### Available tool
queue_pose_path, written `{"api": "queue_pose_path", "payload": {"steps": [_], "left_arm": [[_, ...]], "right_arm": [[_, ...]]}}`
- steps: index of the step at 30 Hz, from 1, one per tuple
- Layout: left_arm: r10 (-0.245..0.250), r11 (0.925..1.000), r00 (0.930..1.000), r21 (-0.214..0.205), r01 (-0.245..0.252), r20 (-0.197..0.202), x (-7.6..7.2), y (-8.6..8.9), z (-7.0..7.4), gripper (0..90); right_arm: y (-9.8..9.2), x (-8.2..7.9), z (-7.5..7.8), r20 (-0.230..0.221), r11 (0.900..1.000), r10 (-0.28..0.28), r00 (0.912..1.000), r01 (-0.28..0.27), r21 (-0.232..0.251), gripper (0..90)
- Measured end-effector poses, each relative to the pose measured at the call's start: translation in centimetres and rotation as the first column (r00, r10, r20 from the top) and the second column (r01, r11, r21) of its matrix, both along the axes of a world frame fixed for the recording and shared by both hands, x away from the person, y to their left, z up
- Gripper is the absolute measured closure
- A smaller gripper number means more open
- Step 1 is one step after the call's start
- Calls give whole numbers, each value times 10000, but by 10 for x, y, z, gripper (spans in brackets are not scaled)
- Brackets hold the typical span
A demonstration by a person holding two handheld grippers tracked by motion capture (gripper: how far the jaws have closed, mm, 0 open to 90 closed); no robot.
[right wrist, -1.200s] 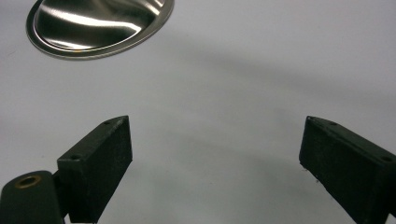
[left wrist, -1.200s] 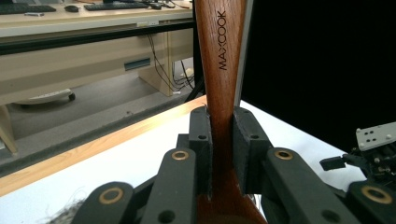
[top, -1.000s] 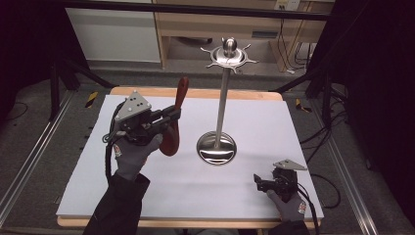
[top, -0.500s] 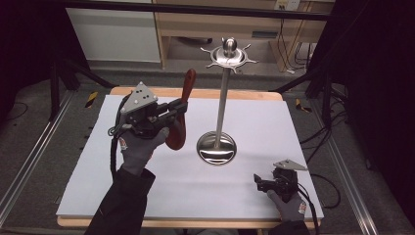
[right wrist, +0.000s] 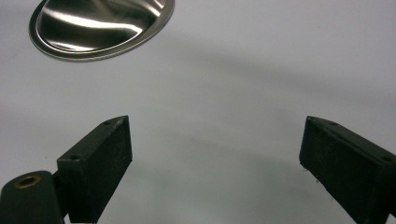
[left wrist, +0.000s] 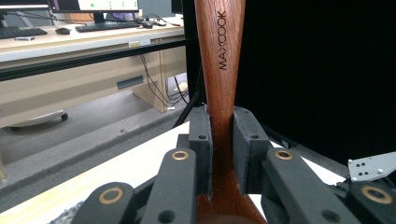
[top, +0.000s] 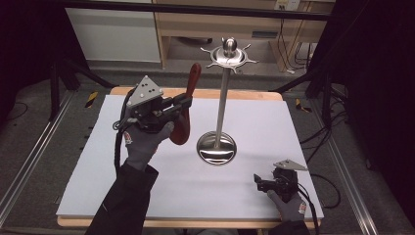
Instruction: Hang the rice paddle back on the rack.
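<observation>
the wooden spoon [top: 185, 111], clamped in the left gripper [top: 183, 104], now rides higher and nearer the stand [top: 222, 98], ready for hanging, while the right gripper [top: 258, 183] rests wide open and empty.

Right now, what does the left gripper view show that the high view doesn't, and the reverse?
Left gripper view: the MAXCOOK lettering on the wooden spoon handle, the pads pressed on its neck, and a desk with keyboard behind.

High view: the metal stand with hooked top on the white table, and the right hand-held gripper low near the front edge.

Both: the left hand-held gripper clamped on the spoon, held handle-up above the table.
</observation>
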State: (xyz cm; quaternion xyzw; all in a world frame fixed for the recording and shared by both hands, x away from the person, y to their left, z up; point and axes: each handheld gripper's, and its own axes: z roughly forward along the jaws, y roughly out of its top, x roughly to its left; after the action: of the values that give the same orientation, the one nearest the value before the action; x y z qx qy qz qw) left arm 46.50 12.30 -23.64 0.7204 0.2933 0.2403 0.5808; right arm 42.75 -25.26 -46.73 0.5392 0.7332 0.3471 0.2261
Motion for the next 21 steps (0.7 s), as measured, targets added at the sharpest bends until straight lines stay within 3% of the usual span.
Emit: {"api": "queue_pose_path", "payload": {"steps": [21], "left_arm": [[-38, 10000, 10000, 45, 38, 6, 8, -10, 7, 783]], "right_arm": [[0, 0, 0, -17, 10000, -34, 10000, 34, 57, 97]]}}
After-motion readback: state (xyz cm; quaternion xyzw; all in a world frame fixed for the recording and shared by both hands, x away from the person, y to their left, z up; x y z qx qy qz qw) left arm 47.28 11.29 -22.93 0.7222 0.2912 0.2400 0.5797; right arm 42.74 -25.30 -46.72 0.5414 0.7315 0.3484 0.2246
